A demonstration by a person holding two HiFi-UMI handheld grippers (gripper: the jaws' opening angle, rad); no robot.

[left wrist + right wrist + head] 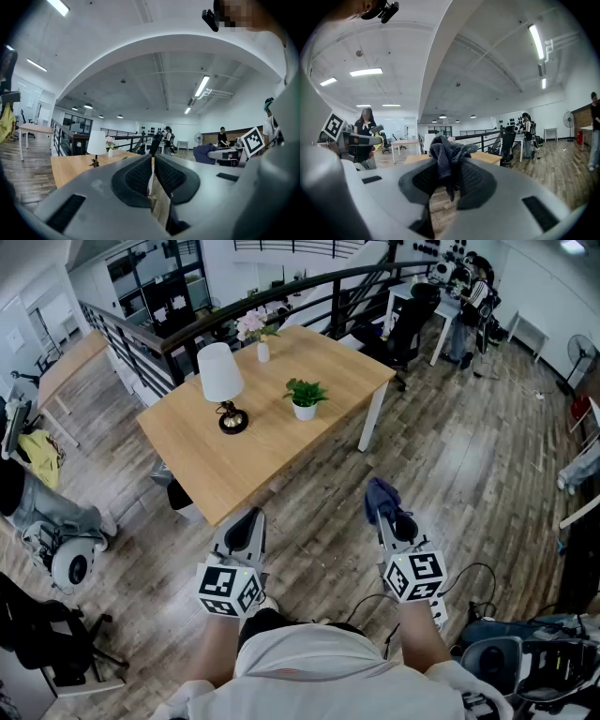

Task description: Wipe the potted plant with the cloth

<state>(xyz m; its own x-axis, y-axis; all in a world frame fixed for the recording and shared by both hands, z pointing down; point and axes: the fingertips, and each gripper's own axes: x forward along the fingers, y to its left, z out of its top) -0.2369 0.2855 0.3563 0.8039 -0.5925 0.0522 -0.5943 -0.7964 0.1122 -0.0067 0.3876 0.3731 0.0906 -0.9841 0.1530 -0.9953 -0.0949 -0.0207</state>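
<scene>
A small green potted plant [305, 397] in a white pot stands on the wooden table [272, 442], well ahead of both grippers. My right gripper [384, 509] is shut on a dark blue-grey cloth [379, 496]. In the right gripper view the cloth [446, 157] bunches up between the pads. My left gripper [246, 524] is shut with nothing in it, and its pads meet in the left gripper view [153, 174]. Both grippers hover over the floor short of the table's near corner.
On the table stand a white lamp [222, 383] and a vase of pink flowers [255, 332]. A black railing [281, 296] runs behind it. People work at desks [450, 301] at the far right. Equipment lies on the floor at left [56, 540] and lower right [525, 662].
</scene>
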